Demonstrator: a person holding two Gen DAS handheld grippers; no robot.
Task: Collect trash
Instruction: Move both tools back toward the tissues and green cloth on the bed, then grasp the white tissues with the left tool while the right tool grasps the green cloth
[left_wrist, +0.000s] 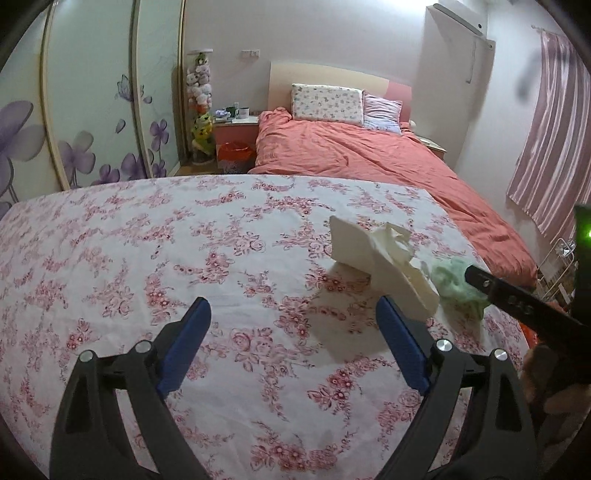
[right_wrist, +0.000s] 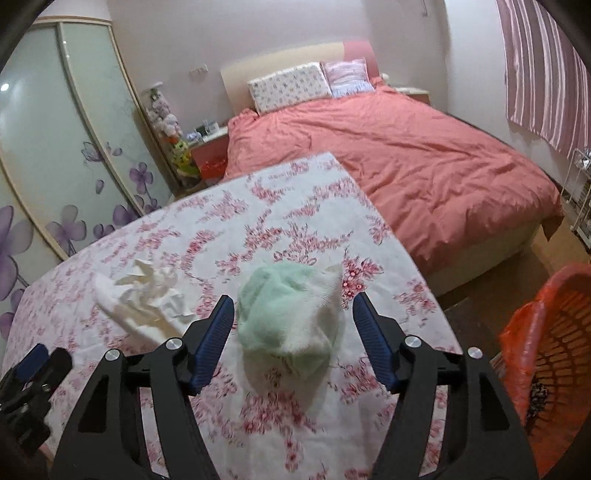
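A crumpled white paper (left_wrist: 384, 258) lies on the floral tablecloth (left_wrist: 184, 258), just ahead of my left gripper's right finger. My left gripper (left_wrist: 293, 317) is open and empty above the cloth. A green and white crumpled wad (right_wrist: 291, 317) lies between the open fingers of my right gripper (right_wrist: 293, 314), which is not closed on it. The wad also shows in the left wrist view (left_wrist: 458, 278), partly behind the right gripper's finger. The white paper (right_wrist: 144, 302) lies left of the wad. An orange bin (right_wrist: 554, 354) with a red liner stands at the right.
The table's right edge (right_wrist: 424, 266) drops to the floor beside the bin. A bed with a coral duvet (right_wrist: 388, 147) lies beyond the table. A wardrobe with flower doors (left_wrist: 92, 110) is on the left. A wire rack (right_wrist: 581, 195) stands at the far right.
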